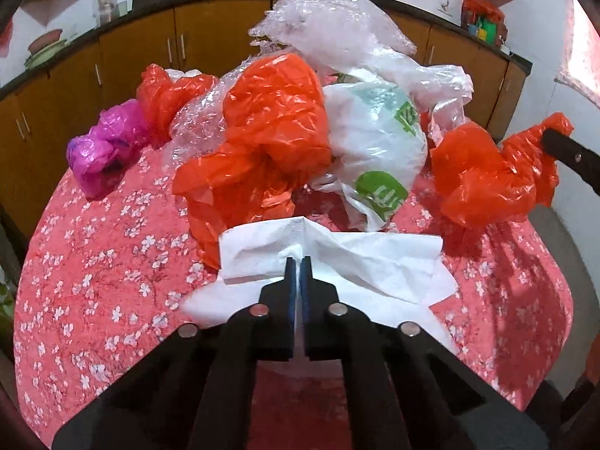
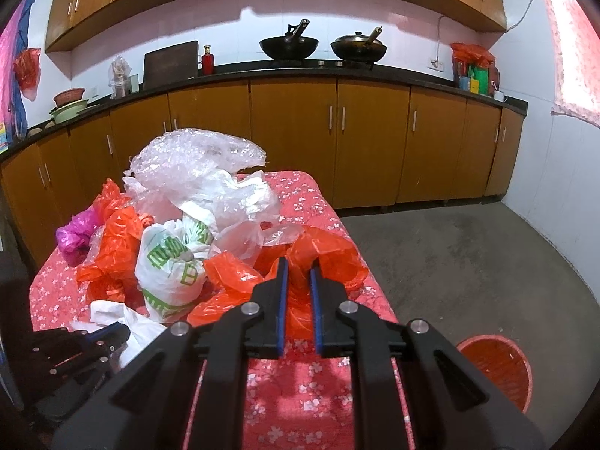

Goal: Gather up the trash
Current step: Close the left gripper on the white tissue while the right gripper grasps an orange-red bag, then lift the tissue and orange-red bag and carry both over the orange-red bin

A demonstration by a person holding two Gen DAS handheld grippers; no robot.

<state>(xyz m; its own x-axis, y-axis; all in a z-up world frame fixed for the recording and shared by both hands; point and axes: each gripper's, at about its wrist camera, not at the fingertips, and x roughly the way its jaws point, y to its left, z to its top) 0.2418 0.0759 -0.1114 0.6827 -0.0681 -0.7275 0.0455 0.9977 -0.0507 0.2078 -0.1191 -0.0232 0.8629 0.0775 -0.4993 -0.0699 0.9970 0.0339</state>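
Observation:
A pile of plastic trash lies on the red flowered table (image 1: 93, 262): orange bags (image 1: 270, 131), a white bag with green print (image 1: 375, 138), clear bubble wrap (image 1: 330, 26) and a magenta bag (image 1: 105, 146). My left gripper (image 1: 299, 260) is shut on a white paper tissue (image 1: 356, 262) at the table's near side. My right gripper (image 2: 299, 266) is closed on a fold of an orange bag (image 2: 330, 255) at the pile's right edge; it also shows in the left wrist view (image 1: 562, 146). The left gripper shows in the right wrist view (image 2: 108, 333).
An orange waste basket (image 2: 498, 367) stands on the grey floor right of the table. Brown kitchen cabinets (image 2: 292, 131) with a dark counter and two woks (image 2: 288, 47) run along the back wall.

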